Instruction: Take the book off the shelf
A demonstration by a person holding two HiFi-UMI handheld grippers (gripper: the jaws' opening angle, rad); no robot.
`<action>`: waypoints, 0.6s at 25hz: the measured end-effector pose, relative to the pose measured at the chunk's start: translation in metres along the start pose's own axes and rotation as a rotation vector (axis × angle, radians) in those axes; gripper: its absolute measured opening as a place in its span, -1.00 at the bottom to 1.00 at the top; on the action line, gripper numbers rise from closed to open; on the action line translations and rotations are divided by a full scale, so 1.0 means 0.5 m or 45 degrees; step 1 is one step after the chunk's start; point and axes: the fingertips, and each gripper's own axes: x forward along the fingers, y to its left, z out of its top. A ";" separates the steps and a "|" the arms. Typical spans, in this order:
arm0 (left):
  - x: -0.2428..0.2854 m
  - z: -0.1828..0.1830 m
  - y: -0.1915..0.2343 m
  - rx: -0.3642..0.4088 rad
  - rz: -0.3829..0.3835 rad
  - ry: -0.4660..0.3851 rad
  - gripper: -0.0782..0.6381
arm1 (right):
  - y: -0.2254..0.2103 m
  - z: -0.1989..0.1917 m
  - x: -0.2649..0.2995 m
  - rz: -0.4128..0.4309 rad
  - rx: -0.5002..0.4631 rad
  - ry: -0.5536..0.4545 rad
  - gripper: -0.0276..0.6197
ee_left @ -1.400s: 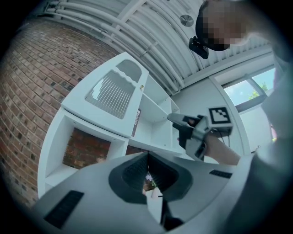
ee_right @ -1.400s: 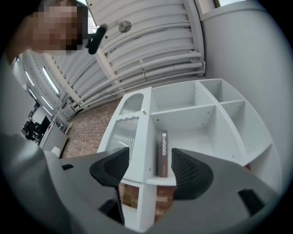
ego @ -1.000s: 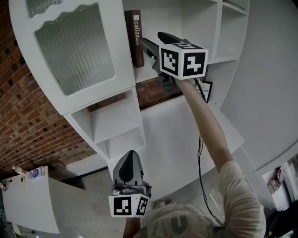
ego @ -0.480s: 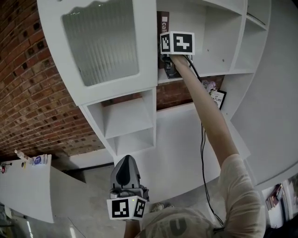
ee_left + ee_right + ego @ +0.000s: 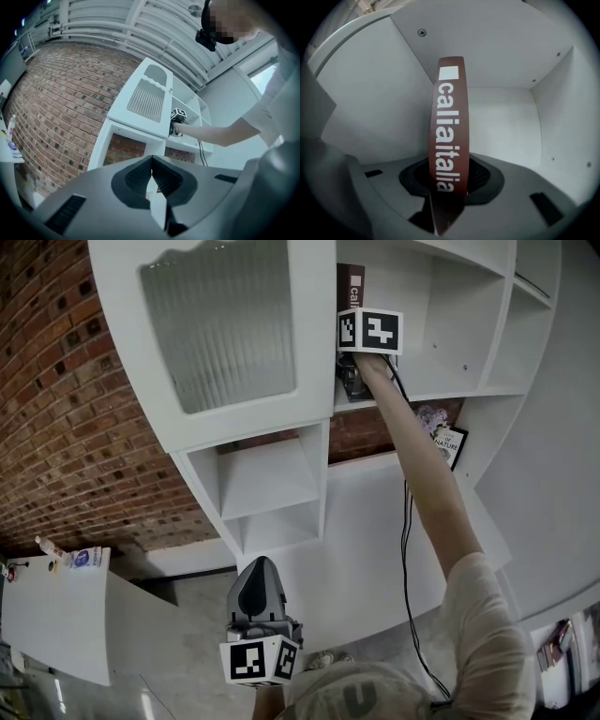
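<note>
Currently listed:

1. My right claw: raised to twelve o'clock in the head view, jaws closing, pads against both covers of the book.
2. Book: dark red with white lettering down the spine. It stands on end inside a white shelf compartment, towards that compartment's nine o'clock side.
3. My left claw: low at six o'clock in the head view, jaws together, nothing between them.
4. Ribbed-glass door: at eleven o'clock, just beside the book's compartment.
5. Brick wall: at nine o'clock.
</note>
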 end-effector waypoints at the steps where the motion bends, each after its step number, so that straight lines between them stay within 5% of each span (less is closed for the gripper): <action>1: 0.001 -0.001 0.000 0.001 -0.002 0.002 -0.74 | 0.000 0.000 0.000 0.001 -0.001 0.001 -0.46; 15: 0.006 0.002 -0.025 -0.002 -0.061 -0.002 -0.74 | -0.012 -0.003 -0.027 -0.042 0.027 0.012 -0.46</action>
